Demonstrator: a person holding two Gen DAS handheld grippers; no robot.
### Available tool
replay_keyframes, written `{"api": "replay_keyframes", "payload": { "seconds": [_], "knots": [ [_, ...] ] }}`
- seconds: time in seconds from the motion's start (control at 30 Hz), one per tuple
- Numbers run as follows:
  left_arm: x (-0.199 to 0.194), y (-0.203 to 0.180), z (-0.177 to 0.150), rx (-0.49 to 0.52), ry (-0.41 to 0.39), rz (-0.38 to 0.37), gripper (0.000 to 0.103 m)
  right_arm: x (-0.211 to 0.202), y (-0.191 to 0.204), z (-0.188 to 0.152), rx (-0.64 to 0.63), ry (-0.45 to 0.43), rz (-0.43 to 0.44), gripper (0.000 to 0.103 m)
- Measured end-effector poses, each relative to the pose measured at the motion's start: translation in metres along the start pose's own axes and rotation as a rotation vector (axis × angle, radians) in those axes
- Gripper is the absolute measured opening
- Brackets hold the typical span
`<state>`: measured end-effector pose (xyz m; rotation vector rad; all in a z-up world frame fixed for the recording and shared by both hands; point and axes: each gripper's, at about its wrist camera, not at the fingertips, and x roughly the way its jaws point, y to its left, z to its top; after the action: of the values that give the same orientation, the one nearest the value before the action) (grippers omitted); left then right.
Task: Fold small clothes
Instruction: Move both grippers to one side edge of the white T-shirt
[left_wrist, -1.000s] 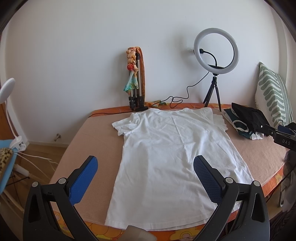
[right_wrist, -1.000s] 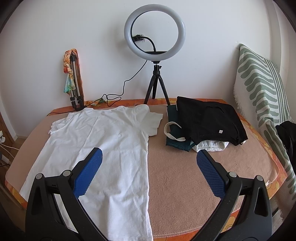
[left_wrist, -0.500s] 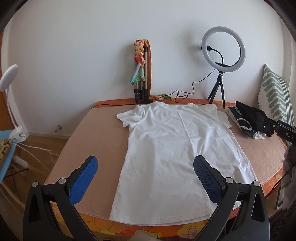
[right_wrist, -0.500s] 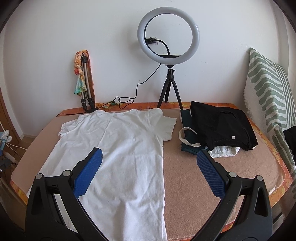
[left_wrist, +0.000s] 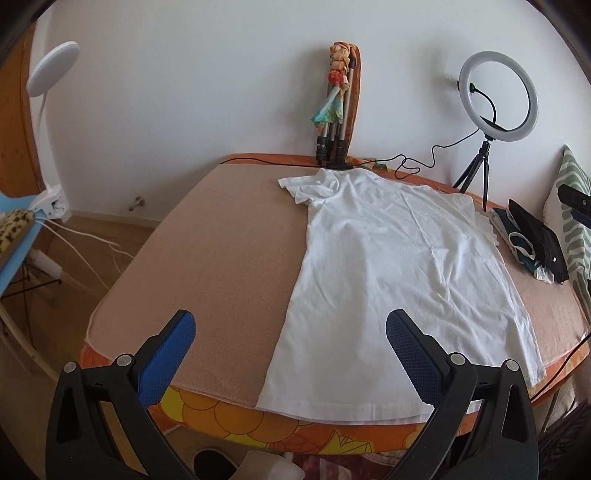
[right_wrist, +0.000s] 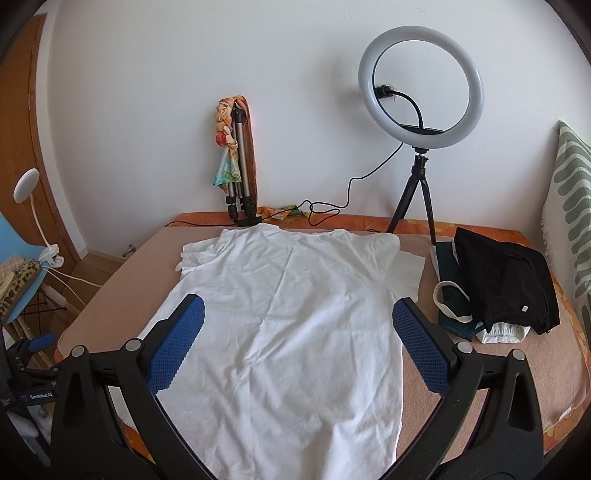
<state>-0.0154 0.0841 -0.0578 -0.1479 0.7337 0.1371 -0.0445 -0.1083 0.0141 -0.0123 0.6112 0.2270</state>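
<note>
— What does your left wrist camera show?

— My left gripper (left_wrist: 290, 336) hangs with its blue pads spread wide, holding nothing. The white T-shirt (left_wrist: 391, 273) lies flat on the tan mat (left_wrist: 221, 251), running from 6 o'clock up toward 1 o'clock, hem nearest me. A ring light (left_wrist: 496, 99) stands at 2 o'clock.

— And the right wrist view?

— My right gripper (right_wrist: 297, 321) is also spread wide and empty, above the shirt's middle. The T-shirt fills the centre, collar at 12 o'clock by a folded tripod (right_wrist: 240, 162). A pile of dark clothes (right_wrist: 495, 291) sits at 3 o'clock, just beside the shirt's sleeve.
</note>
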Motion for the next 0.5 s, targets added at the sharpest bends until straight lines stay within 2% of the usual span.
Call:
{"api": "replay_keyframes", "payload": {
  "seconds": [0.13, 0.2, 0.27, 0.37, 0.43, 0.5],
  "knots": [
    [0.009, 0.005, -0.010, -0.022, 0.053, -0.025, 0.101, 0.009, 0.020, 0.017, -0.029, 0.015, 0.036, 0.103],
    [0.013, 0.007, -0.013, -0.035, 0.067, -0.034, 0.096, 0.014, 0.031, 0.028, -0.044, 0.016, 0.049, 0.103],
    [0.014, 0.012, -0.015, -0.060, 0.071, -0.054, 0.095, 0.020, 0.041, 0.039, -0.055, 0.029, 0.074, 0.103],
    [0.016, 0.016, -0.014, -0.083, 0.069, -0.073, 0.087, 0.030, 0.057, 0.055, -0.066, 0.056, 0.104, 0.103],
    [0.018, 0.018, -0.014, -0.087, 0.071, -0.071, 0.086, 0.038, 0.067, 0.066, -0.067, 0.071, 0.126, 0.103],
    [0.023, 0.020, -0.015, -0.095, 0.081, -0.079, 0.077, 0.048, 0.077, 0.078, -0.069, 0.085, 0.138, 0.103]
  ]
}}
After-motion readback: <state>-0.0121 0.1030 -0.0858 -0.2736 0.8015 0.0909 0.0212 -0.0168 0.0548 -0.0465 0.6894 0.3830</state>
